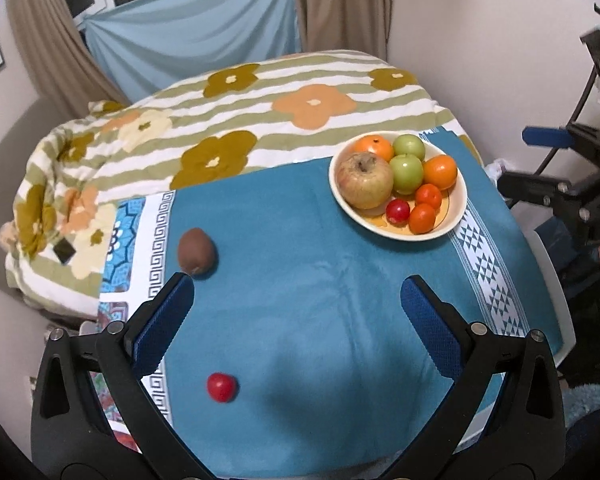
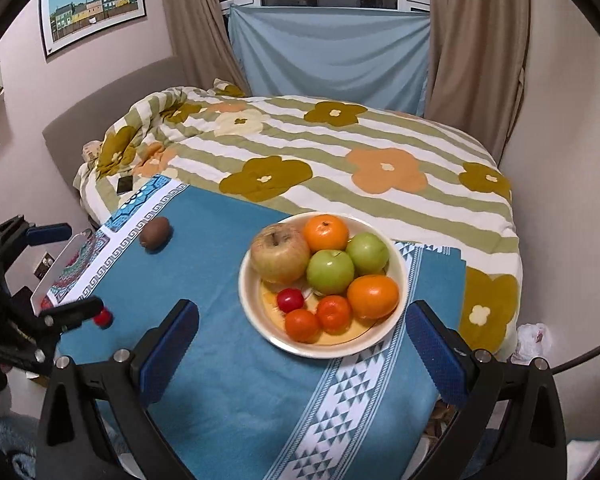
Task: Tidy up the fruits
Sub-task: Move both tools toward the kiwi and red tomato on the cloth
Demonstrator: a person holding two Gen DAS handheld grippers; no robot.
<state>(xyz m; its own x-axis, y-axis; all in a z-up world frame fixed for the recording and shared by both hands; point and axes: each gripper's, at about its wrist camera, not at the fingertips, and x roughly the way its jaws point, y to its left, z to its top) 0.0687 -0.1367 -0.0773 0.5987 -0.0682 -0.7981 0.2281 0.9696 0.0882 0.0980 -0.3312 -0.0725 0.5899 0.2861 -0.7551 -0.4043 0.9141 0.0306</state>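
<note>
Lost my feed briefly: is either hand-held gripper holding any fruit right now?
No. The left hand-held gripper and right hand-held gripper are both open and empty.

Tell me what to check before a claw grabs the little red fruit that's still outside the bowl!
1. Left claw open: ok, its jaws stand wide apart with nothing between them.
2. Right claw free: ok, open and holding nothing.
3. Little red fruit clear to grab: ok, it lies alone on the blue cloth.
4. Kiwi out of the way: ok, it sits apart, further back.
5. Room in the bowl: cannot tell, it already holds eight fruits.
6. Bowl steady on the cloth: ok, it sits flat.
</note>
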